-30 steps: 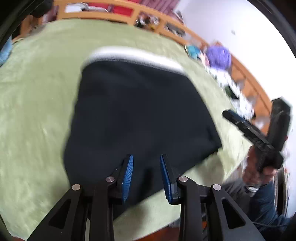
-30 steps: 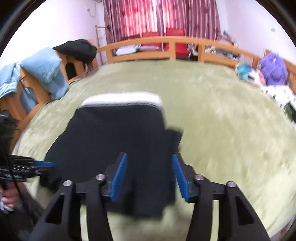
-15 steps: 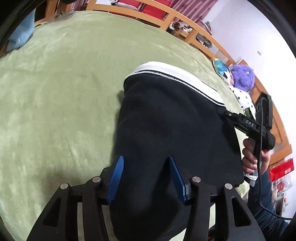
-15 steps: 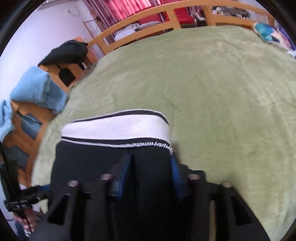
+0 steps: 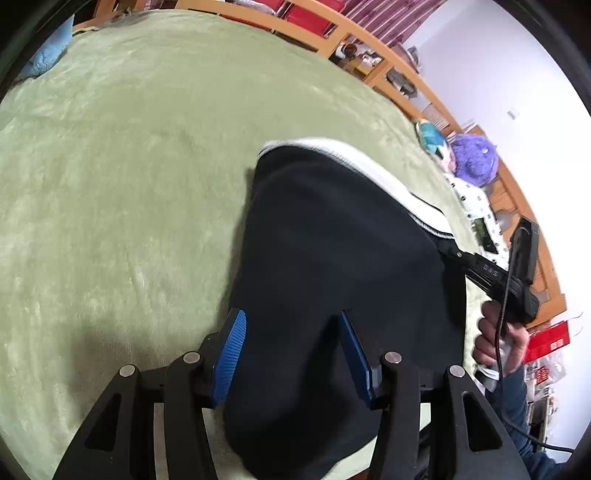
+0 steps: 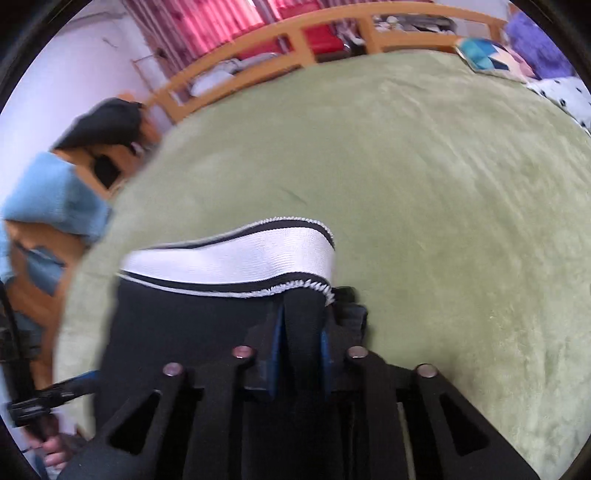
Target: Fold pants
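Black pants [image 5: 332, 266] with a white waistband [image 5: 365, 166] lie folded on a green blanket [image 5: 129, 166]. My left gripper [image 5: 291, 343] is open, its blue pads on either side of the near end of the pants. My right gripper [image 6: 301, 328] is shut on the black fabric of the pants [image 6: 184, 321] just below the white waistband [image 6: 236, 258], at the waistband's right corner. The right gripper also shows in the left wrist view [image 5: 447, 247], at the waistband's far right end, held by a hand [image 5: 498, 339].
The green blanket [image 6: 443, 203] covers a bed with a wooden rail [image 6: 332, 33] around it. A purple plush [image 5: 474, 158] and patterned cloths lie at the bed's right edge. Blue cloth [image 6: 55, 199] and a black garment [image 6: 103, 125] hang on furniture to the left.
My right gripper has moved forward to the waistband corner and shut on the pants. My left gripper has stayed open over the near end of the pants and come closer to it.
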### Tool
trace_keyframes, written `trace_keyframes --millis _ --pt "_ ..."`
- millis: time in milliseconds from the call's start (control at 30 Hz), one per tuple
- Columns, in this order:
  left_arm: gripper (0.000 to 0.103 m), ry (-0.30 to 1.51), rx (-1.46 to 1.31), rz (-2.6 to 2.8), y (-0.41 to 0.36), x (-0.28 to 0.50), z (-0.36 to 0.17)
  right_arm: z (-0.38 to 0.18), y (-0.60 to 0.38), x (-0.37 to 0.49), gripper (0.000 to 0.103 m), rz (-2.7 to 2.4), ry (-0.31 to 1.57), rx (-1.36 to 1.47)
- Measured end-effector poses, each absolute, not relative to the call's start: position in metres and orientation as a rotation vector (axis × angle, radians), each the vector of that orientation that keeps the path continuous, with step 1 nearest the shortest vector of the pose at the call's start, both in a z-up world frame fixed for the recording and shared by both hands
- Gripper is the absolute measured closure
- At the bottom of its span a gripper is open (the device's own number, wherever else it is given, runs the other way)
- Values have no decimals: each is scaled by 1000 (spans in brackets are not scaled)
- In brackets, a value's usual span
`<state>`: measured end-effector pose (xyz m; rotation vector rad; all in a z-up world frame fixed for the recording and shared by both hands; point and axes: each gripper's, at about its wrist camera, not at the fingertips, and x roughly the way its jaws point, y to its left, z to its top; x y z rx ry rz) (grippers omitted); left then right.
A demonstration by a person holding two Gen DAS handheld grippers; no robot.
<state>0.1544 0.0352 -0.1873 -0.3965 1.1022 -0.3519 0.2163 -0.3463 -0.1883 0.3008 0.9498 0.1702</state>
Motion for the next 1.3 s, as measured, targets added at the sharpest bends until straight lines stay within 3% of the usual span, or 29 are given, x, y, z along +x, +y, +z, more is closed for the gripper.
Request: trace_keyframes --millis 267,500,600,767,967,1300 --pt "47 1005 -372 -358 24 145 -161 -133 -333 153 72 121 774 168" --pt "44 1054 -115 -246 -17 152 -194 -197 -295 133 72 110 905 -11" --pt "48 1017 -129 -269 -9 153 -167 -177 -304 132 74 121 919 60" --pt "48 929 -116 -298 -21 185 -134 -156 -310 122 66 150 838 119" --pt "48 958 -103 -338 -60 234 -148 -196 -298 123 65 127 889 31" --pt "44 1003 -71 -270 -67 263 -175 -198 -299 123 64 126 873 -6"
